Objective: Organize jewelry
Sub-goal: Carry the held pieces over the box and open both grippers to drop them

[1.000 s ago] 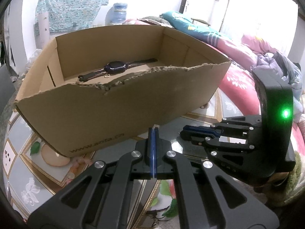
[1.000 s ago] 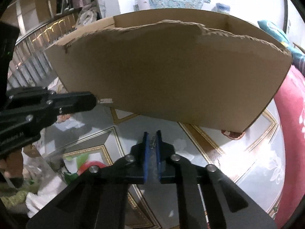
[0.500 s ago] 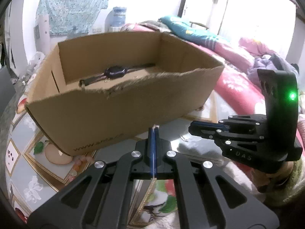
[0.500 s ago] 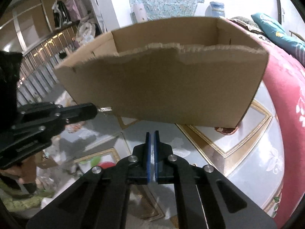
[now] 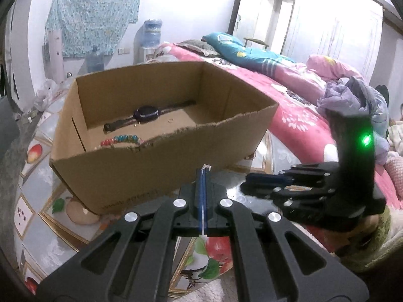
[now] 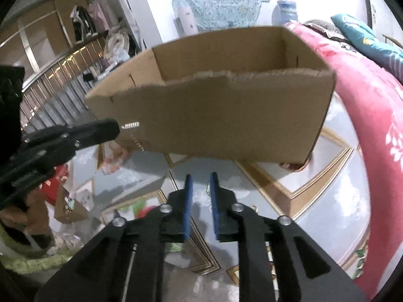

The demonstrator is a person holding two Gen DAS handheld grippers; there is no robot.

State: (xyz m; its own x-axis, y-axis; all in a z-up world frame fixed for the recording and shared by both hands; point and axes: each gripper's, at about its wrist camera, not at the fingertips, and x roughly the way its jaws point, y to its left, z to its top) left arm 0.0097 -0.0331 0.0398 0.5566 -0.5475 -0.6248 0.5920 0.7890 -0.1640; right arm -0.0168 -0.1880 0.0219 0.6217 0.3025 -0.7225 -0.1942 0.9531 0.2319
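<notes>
Nearest the right wrist camera, the right gripper [image 6: 200, 188] was seen with its 2 blue pads parted and nothing between them, whereas 0.5 s earlier they had been pressed together and 1 s earlier a small silvery piece had been pinched there; that piece was judged to have been released, though where it had gone could not be told. The left gripper [image 5: 203, 176] was held closed on a thin silvery chain [image 6: 130, 125], whose tip was seen poking out past the fingertips. Both tools had been raised and drawn back over the last second, so that more of the cardboard box [image 5: 141, 176] floor was exposed. Inside it, 3 items were visible: a beaded bracelet [image 5: 122, 139] just behind the torn front edge, a dark watch [image 5: 146, 112] further back, and a tiny ring [image 5: 170, 120] beside it. The remaining step was judged to be the carrying of the chain over the ragged front wall, which stood between the left gripper and the open interior; a snag on that torn rim was considered the main risk. Open room was left above the box and on the patterned table [image 6: 327, 201] to its right, while the pink bed [image 5: 289, 105] lay beyond the box.
</notes>
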